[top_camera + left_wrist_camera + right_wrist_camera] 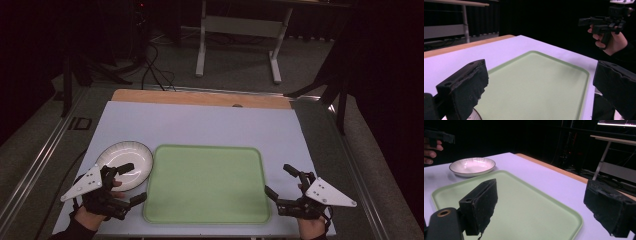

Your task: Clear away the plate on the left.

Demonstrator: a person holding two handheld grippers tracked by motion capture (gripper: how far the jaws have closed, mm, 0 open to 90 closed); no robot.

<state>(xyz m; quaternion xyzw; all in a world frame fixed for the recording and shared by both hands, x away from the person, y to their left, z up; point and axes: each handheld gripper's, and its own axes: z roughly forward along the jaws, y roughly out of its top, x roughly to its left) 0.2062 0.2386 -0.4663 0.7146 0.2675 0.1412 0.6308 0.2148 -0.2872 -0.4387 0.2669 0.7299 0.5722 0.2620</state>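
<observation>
High view shows a pale desk (200, 125) with a green tray (207, 184) lying flat near its front edge and nothing on it. A white bowl (127, 159) with a dark rim sits just beside the tray's left edge, at its far corner. The left gripper (130, 183) is held at the front left of the desk, its far finger reaching over the bowl's near rim and its near finger by the tray's front left corner; the fingers (125, 168) stand wide apart and hold nothing. The right gripper (280, 181) is held just off the tray's right edge, its fingers (291, 170) also spread wide and empty. In the left gripper view the two black pads frame the tray (536, 85), and the other hand (610, 42) with its gripper is raised beyond the tray's far side. In the right gripper view the bowl (472, 166) rests on the desk past the tray (524, 205).
</observation>
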